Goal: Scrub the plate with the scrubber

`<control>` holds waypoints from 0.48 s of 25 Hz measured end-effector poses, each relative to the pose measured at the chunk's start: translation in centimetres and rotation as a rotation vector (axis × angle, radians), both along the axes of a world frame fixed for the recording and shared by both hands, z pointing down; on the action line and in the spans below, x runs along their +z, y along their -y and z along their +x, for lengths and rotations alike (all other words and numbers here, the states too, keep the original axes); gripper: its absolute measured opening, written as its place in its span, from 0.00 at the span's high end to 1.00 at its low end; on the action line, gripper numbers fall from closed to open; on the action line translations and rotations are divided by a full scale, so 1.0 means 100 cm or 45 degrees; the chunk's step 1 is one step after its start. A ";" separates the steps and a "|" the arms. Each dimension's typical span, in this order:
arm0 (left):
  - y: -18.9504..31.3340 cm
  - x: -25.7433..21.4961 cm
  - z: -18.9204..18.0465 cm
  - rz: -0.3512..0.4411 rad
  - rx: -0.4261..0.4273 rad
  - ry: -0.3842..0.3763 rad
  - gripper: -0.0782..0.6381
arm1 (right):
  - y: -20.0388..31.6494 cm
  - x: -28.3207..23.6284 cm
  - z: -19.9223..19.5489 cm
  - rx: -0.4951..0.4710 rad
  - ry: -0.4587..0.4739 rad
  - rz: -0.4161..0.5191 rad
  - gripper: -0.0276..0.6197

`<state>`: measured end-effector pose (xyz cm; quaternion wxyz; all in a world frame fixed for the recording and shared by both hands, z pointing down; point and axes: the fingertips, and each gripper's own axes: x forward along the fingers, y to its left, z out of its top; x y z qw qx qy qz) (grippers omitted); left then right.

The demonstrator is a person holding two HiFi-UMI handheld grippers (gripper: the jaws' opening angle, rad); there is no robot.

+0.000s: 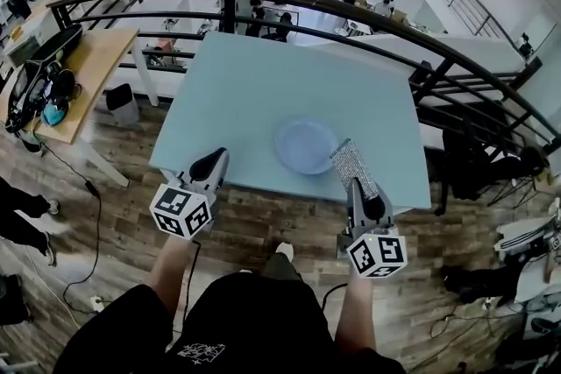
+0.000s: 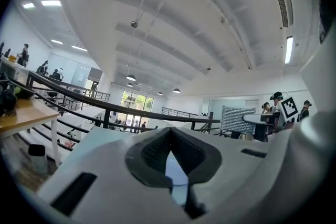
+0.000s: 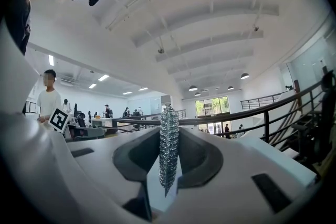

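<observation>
Pinching soft, springy scrubber (image 3: 168, 149) in right gripper (image 1: 355, 181) fingers; holding left gripper (image 1: 214, 160) fingers together, empty; judging plate (image 1: 306, 145) light, slippery.

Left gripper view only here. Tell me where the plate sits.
Observer: In the head view the plate lies flat on the light blue table, near its near edge, to the right of your left gripper.
Operator: Report the right gripper.
Observer: The right gripper is shut on the scrubber, a silvery mesh pad held on edge.
Operator: Say where the scrubber is against the plate.
Observer: Beside the plate's right rim, in the head view; contact I cannot tell.
</observation>
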<state>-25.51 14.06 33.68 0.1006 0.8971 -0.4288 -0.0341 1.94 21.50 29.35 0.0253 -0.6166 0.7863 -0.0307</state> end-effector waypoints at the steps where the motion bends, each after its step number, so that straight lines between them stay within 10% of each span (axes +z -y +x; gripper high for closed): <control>1: 0.003 0.003 0.000 -0.006 0.000 -0.002 0.88 | 0.004 0.002 0.000 0.000 0.002 -0.002 0.83; 12: 0.071 0.020 0.026 -0.057 -0.001 0.013 0.88 | 0.087 0.031 0.028 -0.019 0.062 -0.067 0.83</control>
